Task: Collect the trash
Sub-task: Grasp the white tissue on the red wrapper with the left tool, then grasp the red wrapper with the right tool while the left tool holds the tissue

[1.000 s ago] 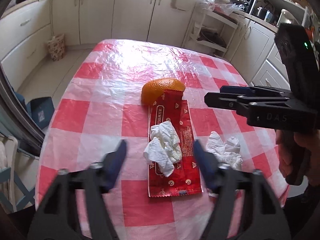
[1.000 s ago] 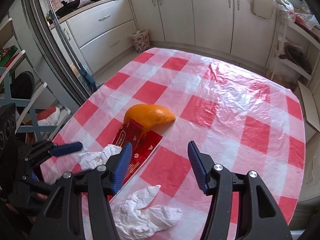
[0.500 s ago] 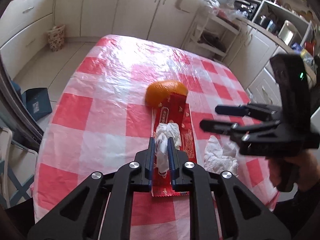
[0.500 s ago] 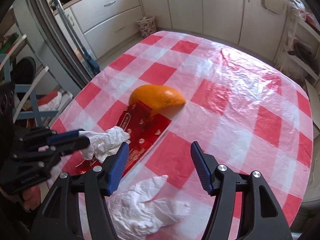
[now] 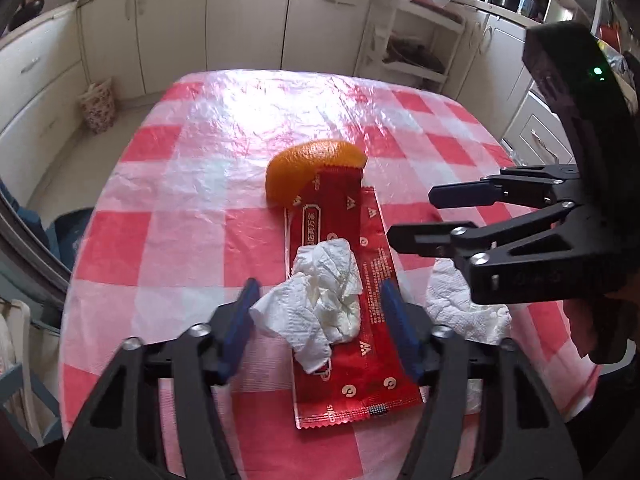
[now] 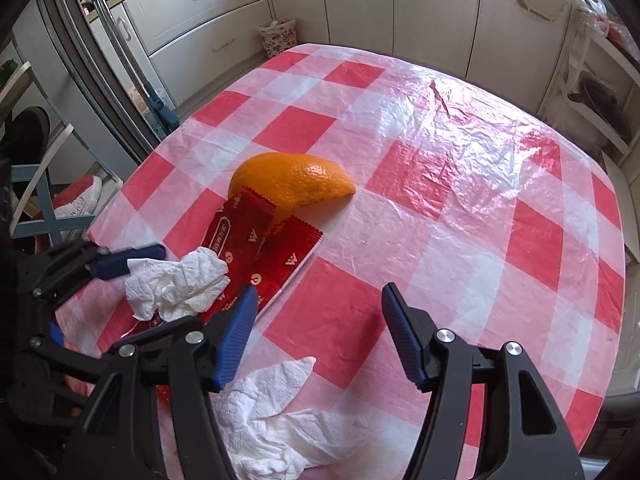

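A crumpled white tissue (image 5: 320, 292) (image 6: 176, 284) lies on a red snack wrapper (image 5: 348, 220) (image 6: 256, 232), whose far end leans on an orange peel piece (image 5: 308, 164) (image 6: 288, 178). My left gripper (image 5: 319, 286) straddles this tissue and its jaws are opening. The left pad is at the tissue's edge and the right pad stands clear of it. One of its blue fingers (image 6: 128, 260) shows in the right wrist view. A second tissue (image 5: 460, 308) (image 6: 280, 420) lies near the table's edge, under my right gripper (image 6: 319, 294) (image 5: 416, 216), which hangs open and holds nothing.
The table wears a red-and-white checked plastic cloth (image 5: 180, 200) (image 6: 460, 240). Cream kitchen cabinets (image 5: 248, 20) line the far walls. A small floral basket (image 5: 98, 108) (image 6: 278, 36) stands on the floor. A blue chair (image 6: 32, 200) and shoes are left of the table.
Half a second ago the left jaws were pinched shut on the tissue. They have since spread apart, and the tissue lies loose on the wrapper. The right gripper has sunk slightly.
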Demonstrator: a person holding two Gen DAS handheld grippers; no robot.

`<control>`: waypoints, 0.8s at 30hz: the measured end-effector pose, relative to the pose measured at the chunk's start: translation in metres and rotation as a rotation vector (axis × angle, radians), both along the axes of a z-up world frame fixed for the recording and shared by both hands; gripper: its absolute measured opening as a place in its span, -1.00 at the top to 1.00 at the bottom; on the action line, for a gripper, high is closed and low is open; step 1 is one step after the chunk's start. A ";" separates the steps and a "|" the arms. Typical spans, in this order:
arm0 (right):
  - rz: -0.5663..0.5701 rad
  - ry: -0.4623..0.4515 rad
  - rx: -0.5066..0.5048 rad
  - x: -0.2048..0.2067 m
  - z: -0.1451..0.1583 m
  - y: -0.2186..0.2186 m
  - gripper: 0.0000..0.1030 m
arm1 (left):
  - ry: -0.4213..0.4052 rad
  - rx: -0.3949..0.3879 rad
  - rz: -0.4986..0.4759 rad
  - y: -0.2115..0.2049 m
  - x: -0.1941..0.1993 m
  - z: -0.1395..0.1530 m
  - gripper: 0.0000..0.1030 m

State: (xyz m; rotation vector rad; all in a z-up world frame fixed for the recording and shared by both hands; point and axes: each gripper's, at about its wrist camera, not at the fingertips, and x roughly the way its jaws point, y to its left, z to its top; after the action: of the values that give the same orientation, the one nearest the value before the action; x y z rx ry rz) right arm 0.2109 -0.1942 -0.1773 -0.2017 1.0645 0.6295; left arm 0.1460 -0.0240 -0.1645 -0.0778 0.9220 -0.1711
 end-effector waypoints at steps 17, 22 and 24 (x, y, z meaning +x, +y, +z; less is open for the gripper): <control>0.014 0.077 0.122 -0.007 -0.007 0.025 -0.58 | 0.015 -0.200 0.262 0.089 -0.017 0.018 0.77; 0.026 -0.034 -0.028 -0.029 -0.015 0.065 -0.89 | 0.029 -0.215 0.314 0.101 -0.016 0.009 0.76; 0.081 -0.090 -0.043 -0.041 -0.018 0.076 -0.89 | 0.026 -0.216 0.316 0.101 -0.015 0.008 0.76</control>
State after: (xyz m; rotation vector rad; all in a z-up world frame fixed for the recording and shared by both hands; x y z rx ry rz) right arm 0.1701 -0.1182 -0.1953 -0.3093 0.9875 0.6650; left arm 0.1310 0.0765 -0.1564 -0.4239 0.9023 0.0248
